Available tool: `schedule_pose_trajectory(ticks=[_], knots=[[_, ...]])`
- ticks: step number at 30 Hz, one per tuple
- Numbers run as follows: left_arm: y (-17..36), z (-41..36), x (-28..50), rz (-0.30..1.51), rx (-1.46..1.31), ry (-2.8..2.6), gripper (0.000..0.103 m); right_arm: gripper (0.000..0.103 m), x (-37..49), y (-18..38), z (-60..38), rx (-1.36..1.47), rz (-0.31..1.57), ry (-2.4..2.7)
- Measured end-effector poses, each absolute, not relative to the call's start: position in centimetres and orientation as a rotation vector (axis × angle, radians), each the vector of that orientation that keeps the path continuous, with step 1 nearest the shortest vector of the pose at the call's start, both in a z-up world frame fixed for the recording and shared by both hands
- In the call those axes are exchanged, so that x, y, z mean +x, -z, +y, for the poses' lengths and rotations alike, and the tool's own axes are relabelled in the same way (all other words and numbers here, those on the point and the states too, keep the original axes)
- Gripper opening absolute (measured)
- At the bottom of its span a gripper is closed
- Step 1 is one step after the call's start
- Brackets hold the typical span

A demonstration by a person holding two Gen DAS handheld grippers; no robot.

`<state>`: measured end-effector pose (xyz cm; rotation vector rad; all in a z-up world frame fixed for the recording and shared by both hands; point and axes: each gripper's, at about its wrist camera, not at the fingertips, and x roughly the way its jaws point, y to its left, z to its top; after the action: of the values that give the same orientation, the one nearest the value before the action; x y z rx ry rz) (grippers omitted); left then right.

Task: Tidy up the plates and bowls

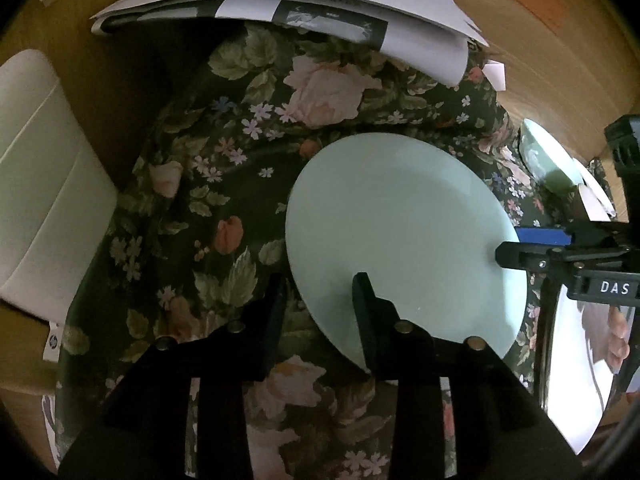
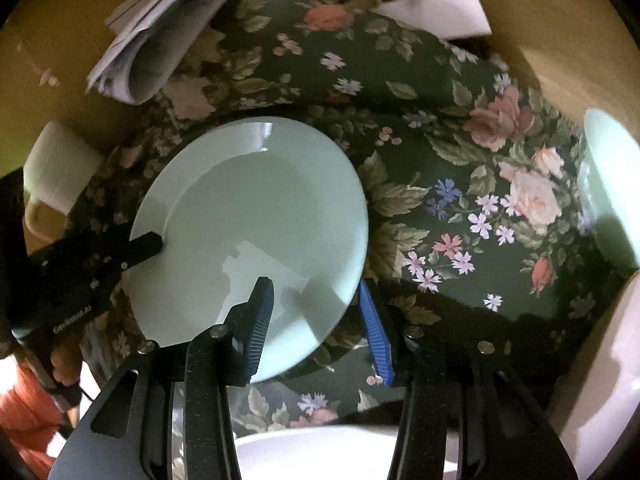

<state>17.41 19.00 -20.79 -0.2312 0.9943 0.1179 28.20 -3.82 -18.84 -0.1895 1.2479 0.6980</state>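
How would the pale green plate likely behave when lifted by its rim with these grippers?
The pale green plate looks like glazed ceramic or glass: rigid, probably breakable. Its glossy reflections suggest a slippery rim. The left gripper and right gripper each straddle only its edge, so a one-sided lift might tilt it. The soft floral cloth may cushion a slip.

"DAS" stands on the right gripper (image 1: 508, 258); "GenRobot.AI" on the left gripper (image 2: 154, 242).

Floral cloth (image 1: 248, 128), papers (image 1: 280, 8), mug (image 2: 60, 168)
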Motion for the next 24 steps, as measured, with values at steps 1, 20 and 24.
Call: schedule_pose_trajectory(ticks=[1,20,24], knots=[[21.1,18.7,18.0,0.995,-0.233,-0.117,0.033,0.041,28.3,19.0,-3.7,-0.183,1.247,-0.696],[19.8,18.2,17.9,0.963,-0.28,-0.117,0.027,0.035,26.5,17.5,-3.7,-0.204,1.118,-0.691],[18.6,17.7,17.0,0.935,-0.28,-0.1,0.027,0.035,25.9,16.3,-4.4,-0.191,1.082,-0.687]])
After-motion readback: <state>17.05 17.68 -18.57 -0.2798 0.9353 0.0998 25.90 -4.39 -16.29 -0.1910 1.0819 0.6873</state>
